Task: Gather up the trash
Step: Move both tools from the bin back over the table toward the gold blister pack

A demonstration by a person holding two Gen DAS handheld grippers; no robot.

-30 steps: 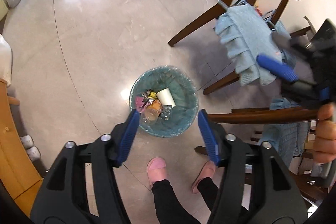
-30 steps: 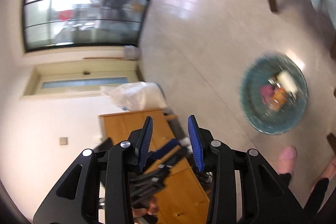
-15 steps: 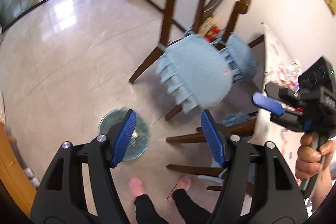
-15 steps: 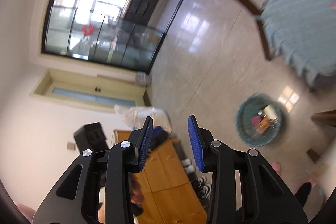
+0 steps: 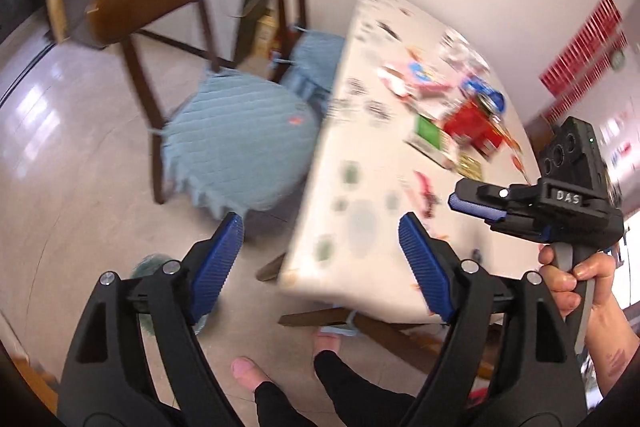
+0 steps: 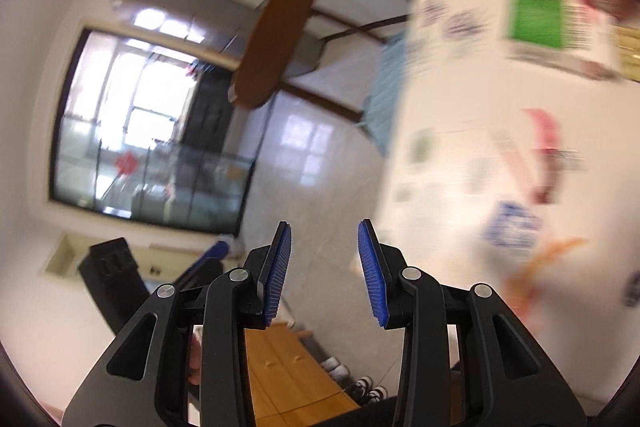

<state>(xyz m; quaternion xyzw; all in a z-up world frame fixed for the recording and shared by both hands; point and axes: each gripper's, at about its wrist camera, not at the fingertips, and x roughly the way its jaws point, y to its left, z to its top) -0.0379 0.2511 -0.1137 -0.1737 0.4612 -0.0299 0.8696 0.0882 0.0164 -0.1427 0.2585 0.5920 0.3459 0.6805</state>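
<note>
Blurred colourful wrappers (image 5: 452, 107) scattered on table (image 5: 360, 227)

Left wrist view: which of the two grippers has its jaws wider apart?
The left gripper in the foreground; its blue pads stand far apart, empty. The right gripper, held at the right edge, shows a narrower gap.

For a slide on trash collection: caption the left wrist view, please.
Empty, open left gripper faces a table littered with wrappers; right gripper alongside.

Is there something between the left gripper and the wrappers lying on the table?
Nothing visible blocks it. The left gripper, open and empty, hangs above the table near edge; the wrappers lie farther along the open top.
</note>
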